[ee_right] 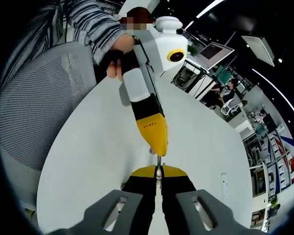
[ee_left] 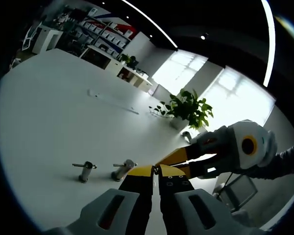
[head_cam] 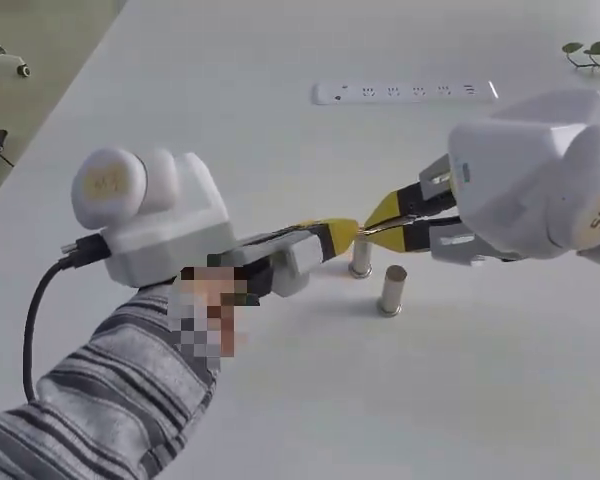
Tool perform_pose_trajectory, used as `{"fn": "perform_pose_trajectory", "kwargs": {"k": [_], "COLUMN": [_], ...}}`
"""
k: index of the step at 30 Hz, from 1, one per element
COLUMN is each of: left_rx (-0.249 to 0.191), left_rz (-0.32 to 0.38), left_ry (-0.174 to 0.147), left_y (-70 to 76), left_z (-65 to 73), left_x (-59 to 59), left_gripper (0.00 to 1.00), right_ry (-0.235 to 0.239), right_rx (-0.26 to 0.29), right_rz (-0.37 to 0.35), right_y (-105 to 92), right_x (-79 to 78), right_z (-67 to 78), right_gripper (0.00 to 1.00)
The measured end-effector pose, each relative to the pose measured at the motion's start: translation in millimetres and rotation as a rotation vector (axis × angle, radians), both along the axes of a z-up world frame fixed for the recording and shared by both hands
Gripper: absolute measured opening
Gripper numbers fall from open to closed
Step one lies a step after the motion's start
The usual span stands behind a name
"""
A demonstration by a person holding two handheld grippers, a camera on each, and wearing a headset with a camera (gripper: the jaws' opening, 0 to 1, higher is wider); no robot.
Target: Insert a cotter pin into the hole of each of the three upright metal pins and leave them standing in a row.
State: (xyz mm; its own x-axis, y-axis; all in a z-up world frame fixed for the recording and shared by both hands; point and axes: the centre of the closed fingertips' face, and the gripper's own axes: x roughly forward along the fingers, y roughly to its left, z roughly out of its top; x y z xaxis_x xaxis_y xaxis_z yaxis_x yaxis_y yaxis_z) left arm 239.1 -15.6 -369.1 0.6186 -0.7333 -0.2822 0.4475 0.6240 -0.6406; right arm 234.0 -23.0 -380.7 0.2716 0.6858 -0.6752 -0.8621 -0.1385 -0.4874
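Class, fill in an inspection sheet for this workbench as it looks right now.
Surface: white table, smooth.
Job's things: two metal pins upright, apart; thin metal piece at the jaw tips.
Clutter: power strip on the far side.
Grippers: left gripper shut; right gripper shut on the thin metal piece; tips meet.
Cables: black cable from the left gripper.
Surroundings: potted plant, shelves, mesh chair.
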Motion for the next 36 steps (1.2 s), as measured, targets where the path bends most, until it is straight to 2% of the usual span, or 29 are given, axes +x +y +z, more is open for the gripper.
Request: {"fn": "perform_pose_trajectory", "kwargs": {"k": [12,17,18,19,21,23,25,26,29,30,34,35,36], "left_rx": [0.014,0.05,0.062,0.061,0.085,0.111,0.143,0.155,0.202,0.232,0.29,0.305,0.31], "left_rz": [-0.018,-0.04,-0.049,-0.05,-0.069,-0.079,-0.097,-0.108,-0.131,-0.145,-0.222,-0.249,-0.269], "left_ry": [0.002,-0.031,-0.038,-0.031,-0.04,-0.062,-0.088,-0.095,-0.122,-0.139,-0.219,-0.257,-0.274], "left_y": [-3.4,-4.1,-3.9,-4.0,-3.8,-2.8,-0.5,0.7,6.3,9.6,11.6,10.6,9.4], "left_z": [-3.3,-3.7,-4.3,-5.1,-7.5,-8.4,-9.7,-10.9,-14.8,-17.3,-20.5,-18.8,-17.8], "left_x": [-1.5,-3.3,-4.2,-4.7,-6.2,-6.7,-7.0,-7.7,-9.0,-9.7,-15.3,-17.3,-19.8], "left_gripper": [0.0,0.0,0.0,0.0,0.0,0.0,0.0,0.0,0.0,0.0,0.0,0.0,0.0], "right_ry": [0.005,0.018,0.031,0.062,0.151,0.179,0.265,0.333,0.441,0.496,0.588,0.625,0.641], "right_rx": [0.009,0.012,0.013,0.02,0.044,0.08,0.125,0.153,0.203,0.227,0.27,0.281,0.291], "right_rz": [-0.017,-0.015,-0.015,-0.028,-0.076,-0.082,-0.123,-0.151,-0.21,-0.245,-0.284,-0.289,-0.284], "right_y": [-0.7,-0.1,0.2,0.0,-0.2,1.5,1.4,1.2,-1.3,-2.7,-6.6,-8.2,-8.1], "right_x": [1.1,-0.5,-1.8,-3.3,-4.5,-1.9,-0.9,-2.3,-3.6,-3.8,-6.3,-7.5,-8.8], "right_z": [-1.3,-1.7,-2.5,-4.2,-7.2,-7.5,-10.0,-11.1,-11.4,-12.0,-12.4,-13.0,-12.6], "right_gripper": [0.0,0.0,0.0,0.0,0.0,0.0,0.0,0.0,0.04,0.04,0.05,0.05,0.05]}}
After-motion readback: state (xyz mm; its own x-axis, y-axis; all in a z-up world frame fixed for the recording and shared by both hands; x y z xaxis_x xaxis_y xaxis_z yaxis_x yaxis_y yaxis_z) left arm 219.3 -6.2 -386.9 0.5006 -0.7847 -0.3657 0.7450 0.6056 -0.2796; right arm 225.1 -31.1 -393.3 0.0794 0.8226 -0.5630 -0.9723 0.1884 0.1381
